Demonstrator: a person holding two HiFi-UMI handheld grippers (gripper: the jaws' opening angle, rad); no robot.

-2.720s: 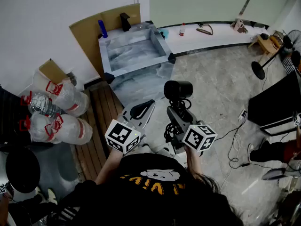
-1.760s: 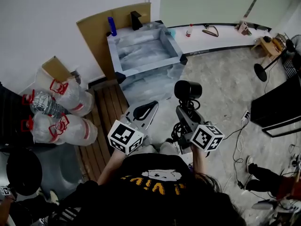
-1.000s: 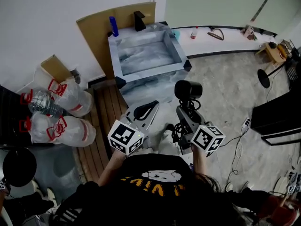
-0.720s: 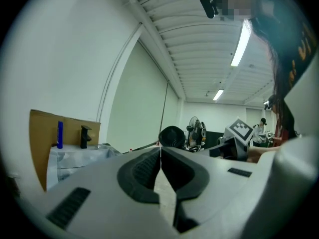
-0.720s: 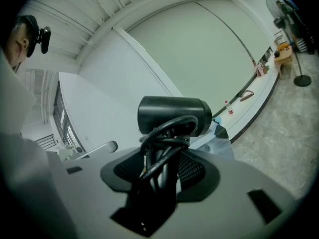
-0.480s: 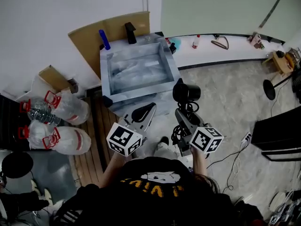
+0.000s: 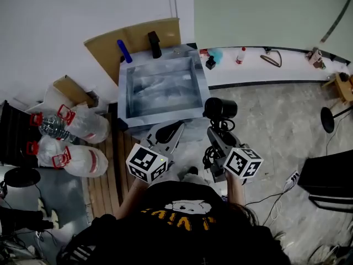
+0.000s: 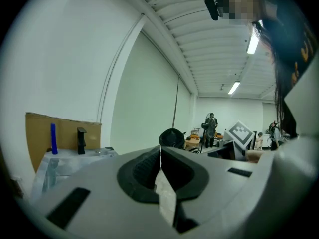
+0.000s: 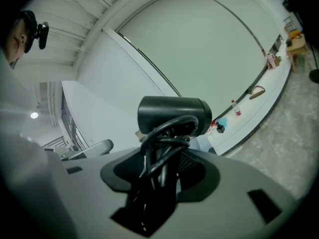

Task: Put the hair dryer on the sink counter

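Observation:
A black hair dryer (image 7: 220, 109) with its cord wound round the handle stands up out of my right gripper (image 7: 215, 138), which is shut on the handle; in the right gripper view the dryer's barrel (image 9: 173, 115) sits above the jaws. My left gripper (image 7: 167, 132) is shut with nothing in it, its pads meeting in the left gripper view (image 8: 160, 169). The marbled grey sink counter (image 7: 126, 110) lies just ahead of both grippers. On its back edge stand a black faucet (image 7: 154, 44) and a blue bottle (image 7: 123, 51).
Brown cardboard (image 7: 105, 40) leans on the wall behind the sink. Clear bags of bottles (image 7: 71, 142) lie at the left beside wooden planks (image 7: 105, 175). A white ledge (image 7: 287, 65) along the far wall carries small bottles and tools. A black stand base (image 7: 327, 119) is at right.
The view has swung so the sink sits more central and closer. Both grippers keep their places in the view, the right still holding the hair dryer.

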